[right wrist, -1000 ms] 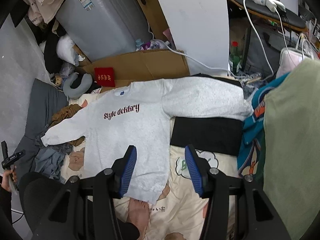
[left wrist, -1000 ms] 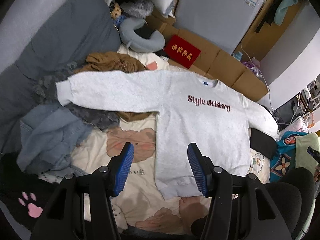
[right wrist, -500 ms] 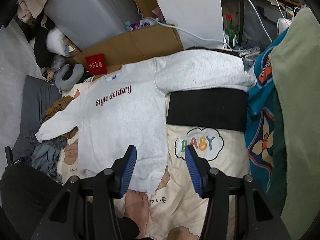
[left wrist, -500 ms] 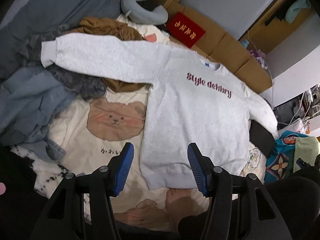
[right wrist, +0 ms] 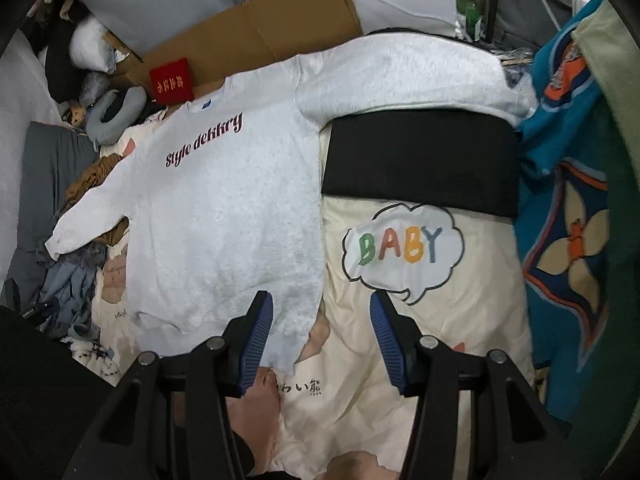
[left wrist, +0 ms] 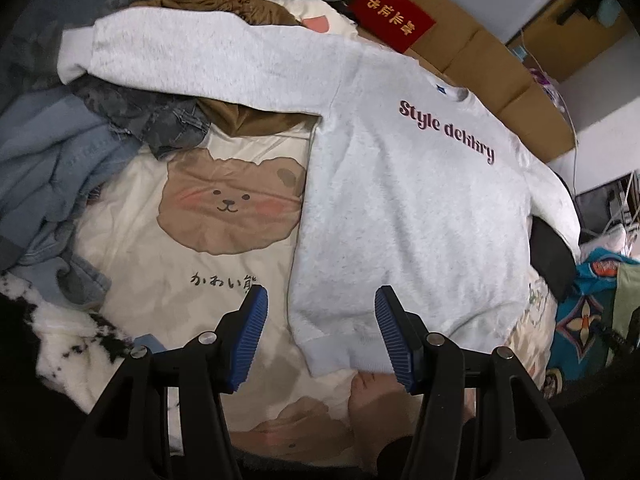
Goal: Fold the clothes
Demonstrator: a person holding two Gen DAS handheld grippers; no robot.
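Observation:
A light grey sweatshirt [left wrist: 400, 200] [right wrist: 224, 208] with dark red lettering lies flat and face up on a cream bear-print blanket [left wrist: 168, 272], both sleeves spread out sideways. My left gripper [left wrist: 318, 334] hovers open above the hem's left corner, nothing between its blue pads. In the right wrist view my right gripper [right wrist: 320, 336] is open above the hem's right corner, its left pad over the fabric edge. A bare foot [left wrist: 372, 404] shows just below the hem.
A folded black garment [right wrist: 420, 160] lies under the right sleeve. Denim and brown clothes [left wrist: 60, 152] pile up at the left. A blue patterned cloth [right wrist: 568, 200] lies at the right. Cardboard [right wrist: 256, 28], a red box [left wrist: 394, 20] and a grey neck pillow [right wrist: 114, 114] sit beyond the collar.
Both grippers have come down and closer to the sweatshirt's hem, so the garment fills more of each view. Both stay open. The sweatshirt has not moved.

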